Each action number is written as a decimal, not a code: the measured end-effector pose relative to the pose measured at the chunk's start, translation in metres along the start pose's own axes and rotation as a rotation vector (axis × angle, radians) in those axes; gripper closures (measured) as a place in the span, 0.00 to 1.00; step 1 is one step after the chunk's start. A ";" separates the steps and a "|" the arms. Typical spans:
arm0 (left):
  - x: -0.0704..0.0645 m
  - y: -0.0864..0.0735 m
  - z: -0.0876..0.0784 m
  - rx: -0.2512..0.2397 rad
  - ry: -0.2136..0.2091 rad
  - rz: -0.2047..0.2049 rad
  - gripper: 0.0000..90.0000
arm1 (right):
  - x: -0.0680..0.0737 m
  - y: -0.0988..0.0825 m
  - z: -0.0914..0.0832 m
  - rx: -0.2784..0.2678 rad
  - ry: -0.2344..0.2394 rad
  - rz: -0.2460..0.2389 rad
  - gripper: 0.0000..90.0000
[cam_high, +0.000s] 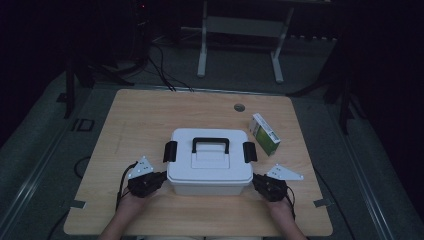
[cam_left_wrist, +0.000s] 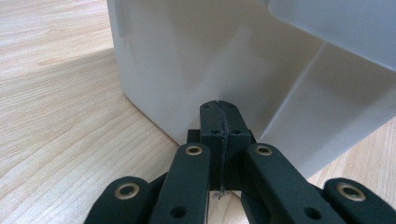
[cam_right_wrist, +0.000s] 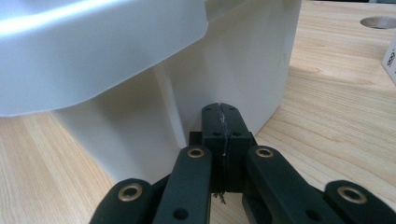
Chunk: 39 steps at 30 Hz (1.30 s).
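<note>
A white lidded storage box (cam_high: 209, 162) with a black handle and two black side latches sits near the middle of a wooden table (cam_high: 145, 115), toward the person's edge. The left tongs (cam_high: 161, 177) are pressed together with nothing between them, their tips right at the box's lower left wall, and the right tongs (cam_high: 256, 180) are likewise pressed together and empty, tips right at its lower right wall. A small green and white carton (cam_high: 264, 134) stands just beyond the box's right rear corner.
</note>
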<state>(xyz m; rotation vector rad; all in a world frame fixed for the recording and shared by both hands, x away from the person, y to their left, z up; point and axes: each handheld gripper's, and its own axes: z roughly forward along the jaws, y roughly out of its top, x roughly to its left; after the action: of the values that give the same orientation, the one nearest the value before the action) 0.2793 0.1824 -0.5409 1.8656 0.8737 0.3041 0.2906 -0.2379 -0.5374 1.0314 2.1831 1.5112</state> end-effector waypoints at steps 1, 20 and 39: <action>0.001 0.000 0.001 -0.001 0.000 -0.002 1.00 | -0.001 0.001 0.001 0.000 0.002 0.004 1.00; 0.015 0.000 -0.004 -0.008 0.028 -0.022 1.00 | -0.001 0.009 0.020 0.001 0.006 -0.007 1.00; 0.025 -0.001 -0.002 -0.001 0.014 -0.036 0.98 | -0.003 0.012 0.020 -0.002 -0.009 -0.043 1.00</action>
<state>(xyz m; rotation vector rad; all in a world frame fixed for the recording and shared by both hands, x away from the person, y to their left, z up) 0.2957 0.2014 -0.5449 1.8462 0.9157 0.2958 0.3095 -0.2239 -0.5358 0.9819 2.1829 1.4876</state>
